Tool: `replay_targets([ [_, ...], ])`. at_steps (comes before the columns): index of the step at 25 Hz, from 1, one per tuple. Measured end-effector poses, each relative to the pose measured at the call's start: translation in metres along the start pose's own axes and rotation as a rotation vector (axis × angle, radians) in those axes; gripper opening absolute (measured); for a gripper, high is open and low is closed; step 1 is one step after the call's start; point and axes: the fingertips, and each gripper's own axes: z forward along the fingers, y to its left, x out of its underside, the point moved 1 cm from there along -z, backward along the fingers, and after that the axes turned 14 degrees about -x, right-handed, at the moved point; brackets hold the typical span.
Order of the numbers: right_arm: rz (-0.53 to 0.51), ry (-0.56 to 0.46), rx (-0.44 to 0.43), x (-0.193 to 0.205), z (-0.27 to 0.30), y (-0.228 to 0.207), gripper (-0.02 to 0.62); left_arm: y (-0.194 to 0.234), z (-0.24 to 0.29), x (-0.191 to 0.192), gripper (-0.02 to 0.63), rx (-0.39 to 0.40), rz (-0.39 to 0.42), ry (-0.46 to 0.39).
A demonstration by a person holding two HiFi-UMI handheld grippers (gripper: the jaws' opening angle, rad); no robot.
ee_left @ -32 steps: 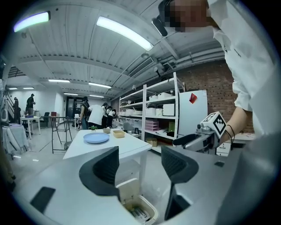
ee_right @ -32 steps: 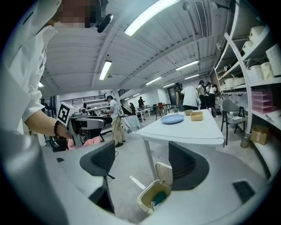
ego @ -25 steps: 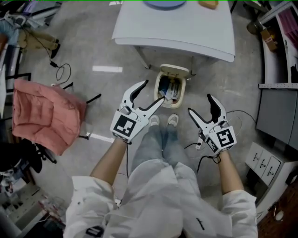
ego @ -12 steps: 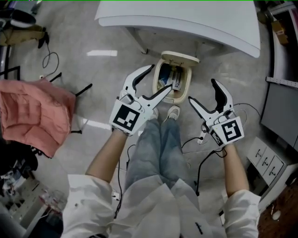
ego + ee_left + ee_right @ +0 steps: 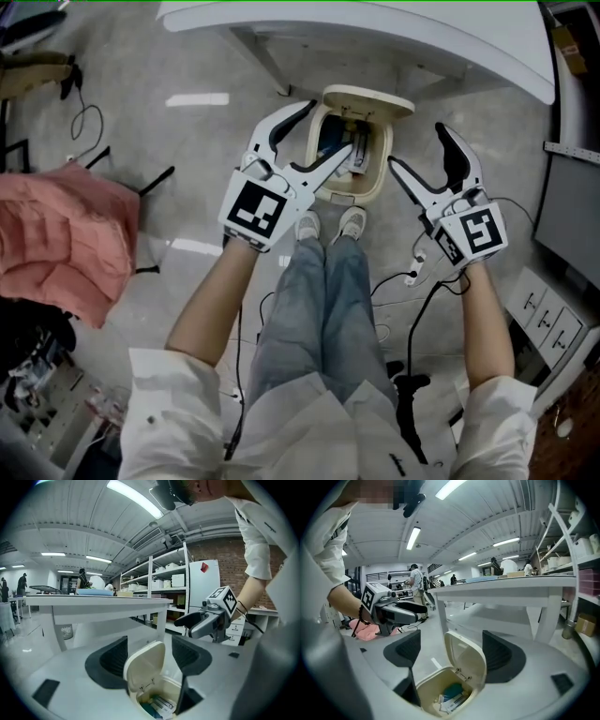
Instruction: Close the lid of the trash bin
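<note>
Grey floor (image 5: 187, 141), left claw (image 5: 330, 127) now nearer trash bin (image 5: 382, 161)

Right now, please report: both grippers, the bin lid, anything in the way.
Left gripper open, empty. Right gripper open, jaws just opened wider, nothing between them. Trash bin lid upright, not closed. Table close behind; nothing blocks the lid.

Overhead and both gripper views share the bin (image 5: 381, 172).

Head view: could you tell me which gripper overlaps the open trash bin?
The left gripper: one jaw crosses the trash bin opening; the right gripper sits beside it.
</note>
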Motion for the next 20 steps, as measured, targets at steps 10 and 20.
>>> replay_targets([
  [10, -0.036, 0.032, 0.04, 0.031, 0.026, -0.025, 0.421, 0.007, 0.031, 0.03, 0.291, 0.034, 0.098, -0.008],
  [20, -0.091, 0.069, 0.066, 0.038, 0.039, -0.044, 0.396, 0.011, 0.059, 0.042, 0.285, 0.056, 0.156, 0.017],
])
